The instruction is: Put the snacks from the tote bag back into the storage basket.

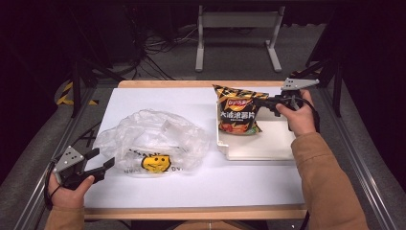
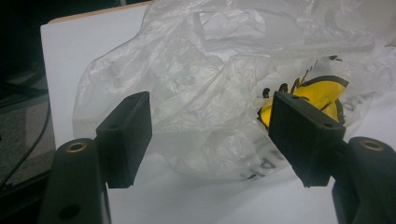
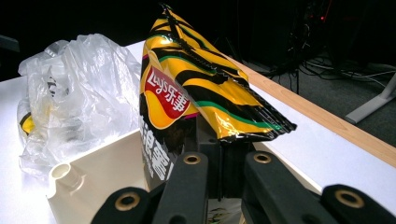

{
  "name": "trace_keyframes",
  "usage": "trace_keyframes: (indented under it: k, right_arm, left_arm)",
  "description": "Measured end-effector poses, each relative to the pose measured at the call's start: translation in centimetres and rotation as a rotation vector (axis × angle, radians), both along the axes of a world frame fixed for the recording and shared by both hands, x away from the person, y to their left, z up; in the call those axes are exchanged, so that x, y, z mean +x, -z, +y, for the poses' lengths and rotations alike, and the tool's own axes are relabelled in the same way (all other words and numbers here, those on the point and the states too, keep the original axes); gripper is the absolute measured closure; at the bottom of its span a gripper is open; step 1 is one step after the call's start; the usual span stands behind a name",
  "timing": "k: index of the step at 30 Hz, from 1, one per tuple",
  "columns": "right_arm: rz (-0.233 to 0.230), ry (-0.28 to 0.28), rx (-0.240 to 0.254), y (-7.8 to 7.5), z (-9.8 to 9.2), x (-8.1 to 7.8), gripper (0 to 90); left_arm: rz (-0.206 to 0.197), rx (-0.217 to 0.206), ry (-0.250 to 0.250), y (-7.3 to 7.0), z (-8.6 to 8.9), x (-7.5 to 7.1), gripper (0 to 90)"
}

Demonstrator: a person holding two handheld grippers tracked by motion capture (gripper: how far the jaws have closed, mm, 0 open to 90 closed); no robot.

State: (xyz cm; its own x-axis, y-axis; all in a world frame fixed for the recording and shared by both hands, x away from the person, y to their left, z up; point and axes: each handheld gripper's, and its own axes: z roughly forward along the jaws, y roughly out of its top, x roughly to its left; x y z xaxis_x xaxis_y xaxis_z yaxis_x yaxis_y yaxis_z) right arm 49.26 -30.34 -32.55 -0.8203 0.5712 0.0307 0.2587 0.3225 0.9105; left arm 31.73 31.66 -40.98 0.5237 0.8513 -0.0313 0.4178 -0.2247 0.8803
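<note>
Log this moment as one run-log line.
right gripper: shut on chip bag over white tray | left gripper: open, beside plastic bag

In the right gripper view the gripper (image 3: 223,177) hides the chip bag's (image 3: 196,93) lower part, and the tray (image 3: 107,172) is cut off below. The plastic bag's (image 2: 205,88) black print is partly hidden by the left jaws, unreadable.
</note>
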Motion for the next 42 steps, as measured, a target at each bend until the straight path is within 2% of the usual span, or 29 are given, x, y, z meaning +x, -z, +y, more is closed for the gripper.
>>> trace_keyframes:
  k: [11,24,29,34,36,41,42]
  right_arm:
    - [0.016,0.016,-0.002,0.5,-0.2,0.5,88.9]
    - [-0.01,0.072,-0.037,0.3,0.3,1.8,84.2]
    - [-0.017,0.129,-0.05,0.4,0.1,2.1,71.8]
    - [-0.018,0.17,-0.064,0.6,0.3,2.0,51.5]
    - [-0.039,0.201,-0.058,0.6,0.4,2.1,41.9]
    - [-0.047,0.237,-0.046,0.7,0.2,1.9,27.8]
    - [-0.047,0.237,-0.046,0.7,0.2,1.9,27.8]
  left_arm:
    - [0.002,-0.004,-0.004,0.1,0.0,0.0,30.7]
    - [0.006,-0.006,-0.004,0.2,-0.1,0.0,30.7]
    - [0.005,-0.006,-0.005,0.2,0.0,0.0,30.6]
    - [0.007,-0.006,-0.002,0.2,-0.1,0.1,30.6]
    - [0.005,-0.005,0.0,0.2,-0.1,0.1,30.5]
    - [0.006,-0.009,-0.001,0.2,-0.1,0.2,30.5]
    - [0.006,-0.009,-0.001,0.2,-0.1,0.2,30.5]
